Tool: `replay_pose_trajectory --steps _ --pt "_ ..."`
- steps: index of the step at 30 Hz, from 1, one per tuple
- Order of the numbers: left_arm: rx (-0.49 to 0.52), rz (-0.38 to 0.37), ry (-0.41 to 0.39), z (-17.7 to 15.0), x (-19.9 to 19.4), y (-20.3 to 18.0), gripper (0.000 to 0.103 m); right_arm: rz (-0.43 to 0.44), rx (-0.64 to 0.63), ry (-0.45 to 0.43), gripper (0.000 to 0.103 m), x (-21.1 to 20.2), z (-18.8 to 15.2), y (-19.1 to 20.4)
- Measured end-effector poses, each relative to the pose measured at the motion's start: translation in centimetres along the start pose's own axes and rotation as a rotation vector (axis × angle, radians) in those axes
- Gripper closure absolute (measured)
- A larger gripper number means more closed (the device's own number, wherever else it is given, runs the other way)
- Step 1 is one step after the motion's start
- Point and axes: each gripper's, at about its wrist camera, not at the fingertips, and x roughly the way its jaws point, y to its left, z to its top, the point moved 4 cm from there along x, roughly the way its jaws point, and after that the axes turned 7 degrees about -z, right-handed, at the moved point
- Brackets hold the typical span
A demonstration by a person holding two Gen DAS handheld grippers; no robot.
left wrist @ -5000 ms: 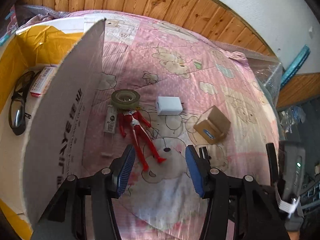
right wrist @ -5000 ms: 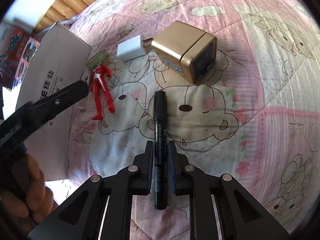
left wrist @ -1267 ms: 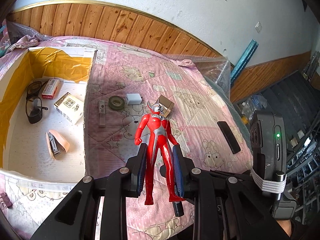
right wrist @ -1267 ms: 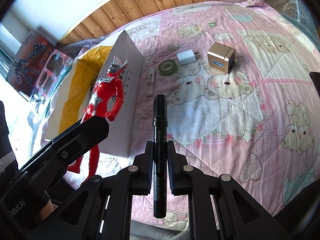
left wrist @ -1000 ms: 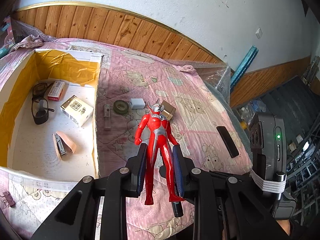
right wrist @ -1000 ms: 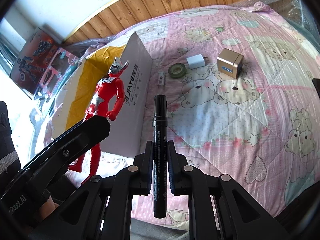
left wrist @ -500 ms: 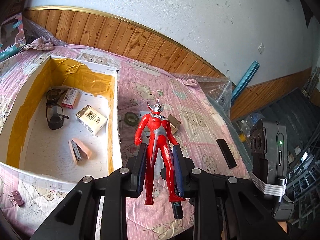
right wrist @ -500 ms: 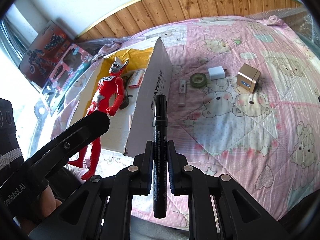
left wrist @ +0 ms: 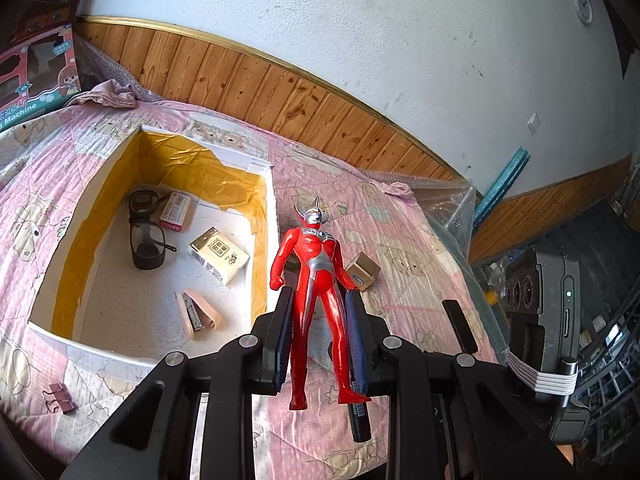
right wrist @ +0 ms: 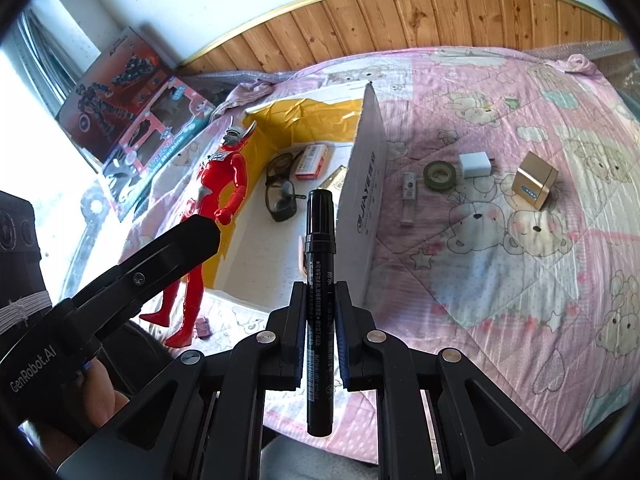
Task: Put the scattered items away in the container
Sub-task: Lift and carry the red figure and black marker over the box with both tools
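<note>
Here, in the left wrist view: left gripper [left wrist: 320,330] at lower centre, pinching a red and silver plastic hero figure [left wrist: 316,292] by the legs, head pointing up toward frame centre. At centre left, an open white cardboard box with yellow lining [left wrist: 262,208] on the pink bear-print quilt [left wrist: 404,240], holding black-framed glasses [left wrist: 144,232], a red and white small carton [left wrist: 175,212], a cream rectangular packet [left wrist: 220,255] and a peach stapler [left wrist: 197,313]. Right of the figure, a gold cube-shaped box [left wrist: 363,277] on the quilt.

Next, in the right wrist view: right gripper [right wrist: 320,338] at lower centre, clamped on a black marker pen [right wrist: 319,280], standing upright in frame, cap up. Figure at left, over the box's near corner. At upper right, loose on the quilt: a dark green tape roll [right wrist: 439,175], a white charger plug [right wrist: 475,165], the gold cube and a small white oblong stick [right wrist: 408,200].
</note>
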Motion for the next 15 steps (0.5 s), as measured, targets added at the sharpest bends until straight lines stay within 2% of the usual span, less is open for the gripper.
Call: replay_pose_trajectory --steps 15 --pt "-0.043 0.056 -0.05 1.2 -2.5 3.3 0.077 0.045 -0.058 0.002 0.089 1.1 1.6 3.6"
